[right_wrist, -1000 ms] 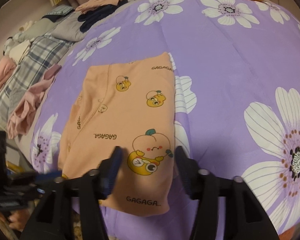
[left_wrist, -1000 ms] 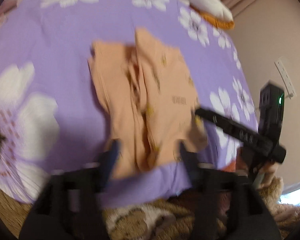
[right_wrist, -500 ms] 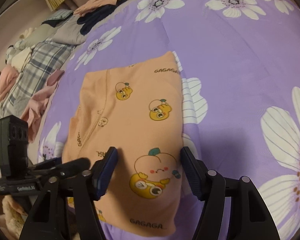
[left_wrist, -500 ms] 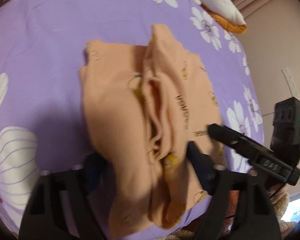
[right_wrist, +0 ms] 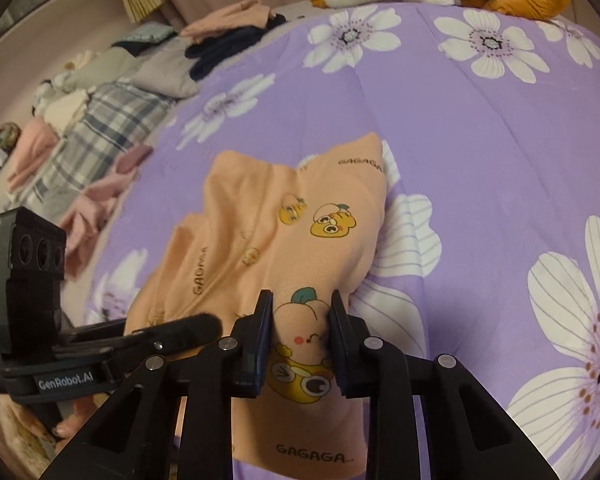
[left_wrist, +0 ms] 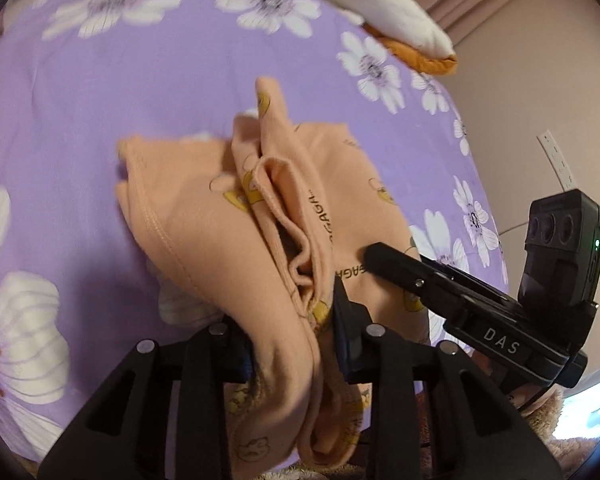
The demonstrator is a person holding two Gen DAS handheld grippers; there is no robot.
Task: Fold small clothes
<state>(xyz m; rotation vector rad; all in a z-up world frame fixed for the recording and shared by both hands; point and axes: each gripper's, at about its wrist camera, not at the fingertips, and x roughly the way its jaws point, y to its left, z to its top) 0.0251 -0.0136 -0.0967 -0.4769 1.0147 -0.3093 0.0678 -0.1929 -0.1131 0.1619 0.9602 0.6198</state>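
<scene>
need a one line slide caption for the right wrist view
Right gripper pinches the near edge of a peach cartoon-print garment on a purple floral bedspread, left gripper alongside.

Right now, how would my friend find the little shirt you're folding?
Look at the big purple bedspread with white flowers. In its middle lies the peach garment, with the left gripper and right gripper pinching its near edge. Only it has cartoon fruit faces and "GAGAGA" printed on it.

The garment [right_wrist: 284, 240] is peach-orange with yellow cartoon faces and dark lettering — the bedsheet [right_wrist: 480, 128], lilac with white flowers. At ten o'clock in the right view — a grey-and-white plaid cloth [right_wrist: 112, 120].
</scene>
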